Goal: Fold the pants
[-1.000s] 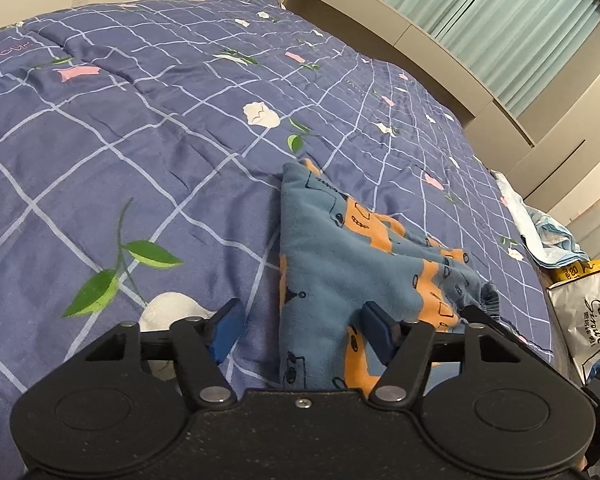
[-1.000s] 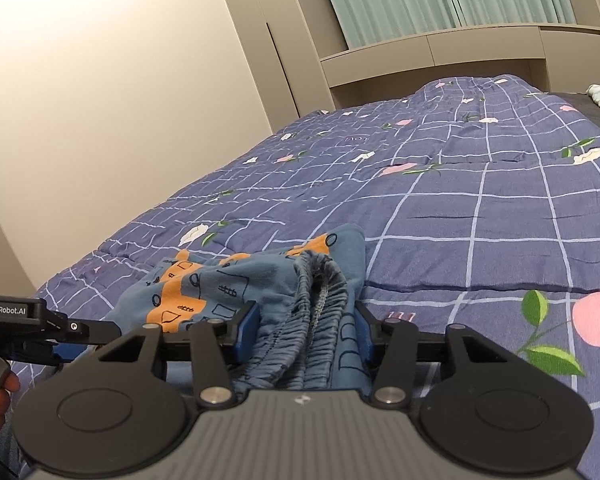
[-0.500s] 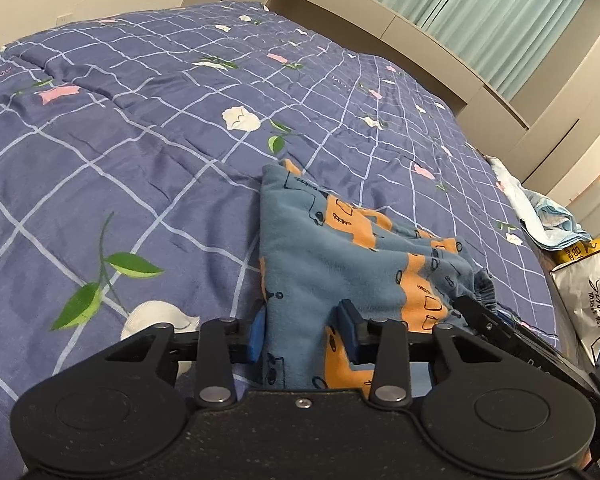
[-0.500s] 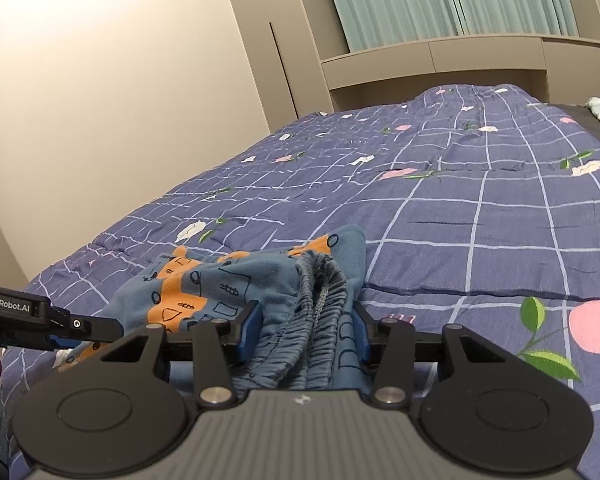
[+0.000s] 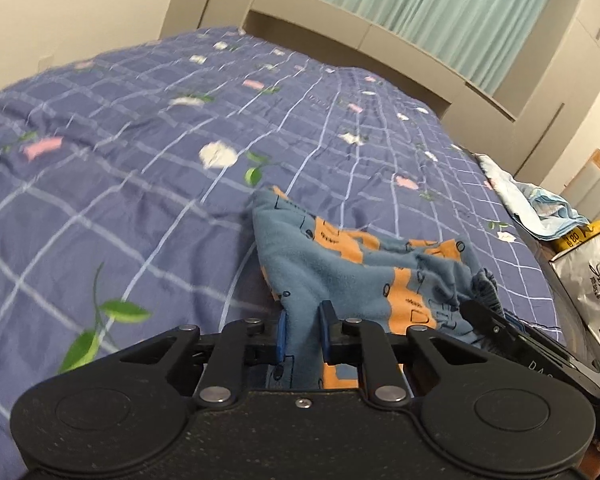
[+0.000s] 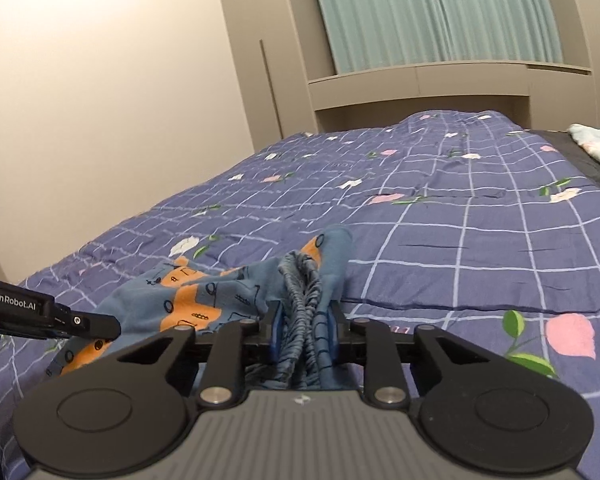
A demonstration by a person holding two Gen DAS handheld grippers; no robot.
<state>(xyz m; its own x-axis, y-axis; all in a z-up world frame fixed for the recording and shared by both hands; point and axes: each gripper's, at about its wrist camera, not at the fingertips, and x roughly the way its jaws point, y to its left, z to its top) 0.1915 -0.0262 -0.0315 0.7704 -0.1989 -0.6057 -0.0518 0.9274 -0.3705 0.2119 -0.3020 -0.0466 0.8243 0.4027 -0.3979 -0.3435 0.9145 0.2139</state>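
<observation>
The pants [image 5: 352,264] lie bunched on the quilt [image 5: 140,168], near its front edge. The left gripper [image 5: 303,334] grips their left end; the right gripper [image 6: 303,332] grips the waistband [image 6: 300,292] on the right. A bag [image 5: 592,276] stands right of the bed.

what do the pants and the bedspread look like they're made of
Pants: soft fleece-like knit, going by the matte fuzzy nap; gathered elastic waistband in the right tool. Bedspread: thin smooth woven fabric, likely cotton or polyester, with printed grid and fine creases.

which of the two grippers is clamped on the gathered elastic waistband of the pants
The right gripper: ribbed elastic of the blue-and-orange fleece pants sits between its fingers. The left gripper pinches smooth fabric.
</observation>
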